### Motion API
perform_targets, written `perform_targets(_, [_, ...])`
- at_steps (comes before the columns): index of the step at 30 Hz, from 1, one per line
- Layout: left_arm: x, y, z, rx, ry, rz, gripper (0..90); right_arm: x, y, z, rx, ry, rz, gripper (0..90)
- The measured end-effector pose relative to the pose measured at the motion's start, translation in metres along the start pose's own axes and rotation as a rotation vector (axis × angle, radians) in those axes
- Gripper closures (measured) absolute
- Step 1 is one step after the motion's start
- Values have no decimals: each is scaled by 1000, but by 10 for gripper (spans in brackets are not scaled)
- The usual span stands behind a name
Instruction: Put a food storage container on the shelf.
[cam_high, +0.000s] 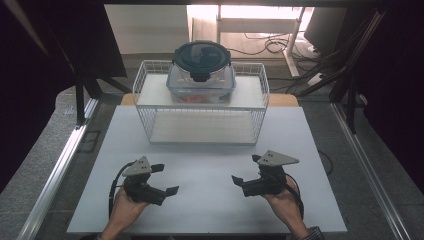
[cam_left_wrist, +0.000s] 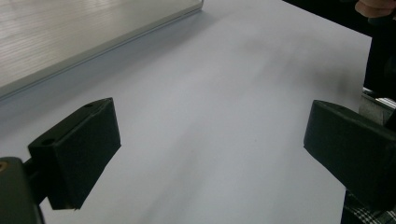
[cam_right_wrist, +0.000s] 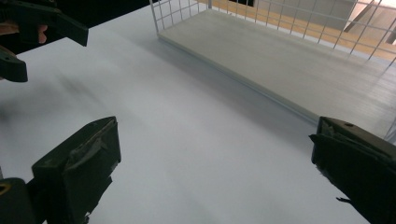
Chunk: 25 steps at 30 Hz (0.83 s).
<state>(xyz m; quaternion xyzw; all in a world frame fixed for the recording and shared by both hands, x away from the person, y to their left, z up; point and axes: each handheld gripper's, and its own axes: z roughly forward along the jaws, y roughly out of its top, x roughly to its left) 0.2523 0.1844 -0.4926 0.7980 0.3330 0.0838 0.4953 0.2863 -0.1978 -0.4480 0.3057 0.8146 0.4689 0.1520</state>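
Observation:
A clear food container with a dark clip-on lid stands on the top shelf of a white wire rack at the back of the white table. Something reddish shows through its wall. My left gripper is held low over the front left of the table, open, with nothing between its jaws. My right gripper is held at the front right, also open and empty. The two point inward at each other. In the left gripper view the left gripper spans bare table; in the right gripper view the right gripper does the same.
The rack's lower shelf lies bare just beyond the right gripper, and its edge shows in the left gripper view. Metal rails run along both table sides. Dark frame legs and cables stand behind.

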Motion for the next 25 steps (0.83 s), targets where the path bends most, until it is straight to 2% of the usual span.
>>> perform_targets(10, [-4, -20, 7, 72, 8, -5, 13, 4, -28, 1, 52, -12, -31, 7])
perform_targets(17, [-9, -29, 21, 159, 24, 31, 4, 3, -51, 11, 142, -25, -36, 6])
perform_targets(20, [-5, -33, 26, 204, 25, 22, 0, 1, -56, 16, 176, -24, -30, 7])
perform_targets(25, [-1, -34, 26, 206, 24, 2, 0, -1, -58, 20, 205, -29, -34, 7])
